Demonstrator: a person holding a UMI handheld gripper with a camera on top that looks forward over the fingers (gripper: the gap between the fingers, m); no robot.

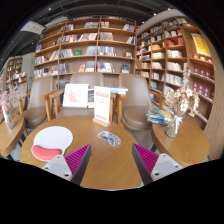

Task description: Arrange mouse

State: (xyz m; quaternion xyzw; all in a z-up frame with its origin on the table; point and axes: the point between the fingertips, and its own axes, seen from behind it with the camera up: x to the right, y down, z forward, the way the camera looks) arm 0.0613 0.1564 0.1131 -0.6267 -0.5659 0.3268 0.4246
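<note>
A small grey-and-white patterned mouse [109, 138] lies on the round wooden table [105, 170], just ahead of my fingers and roughly midway between their lines. My gripper [112, 150] is open and empty, held above the table, with the magenta pads [78, 158] wide apart. A round red-and-white mat [50, 145] lies on the table to the left of the left finger.
A white display card [75, 96] and a standing book [102, 104] are at the table's far side. Armchairs [136, 100] ring the table. A second table with a vase of flowers [180, 108] is to the right. Bookshelves [95, 45] fill the walls.
</note>
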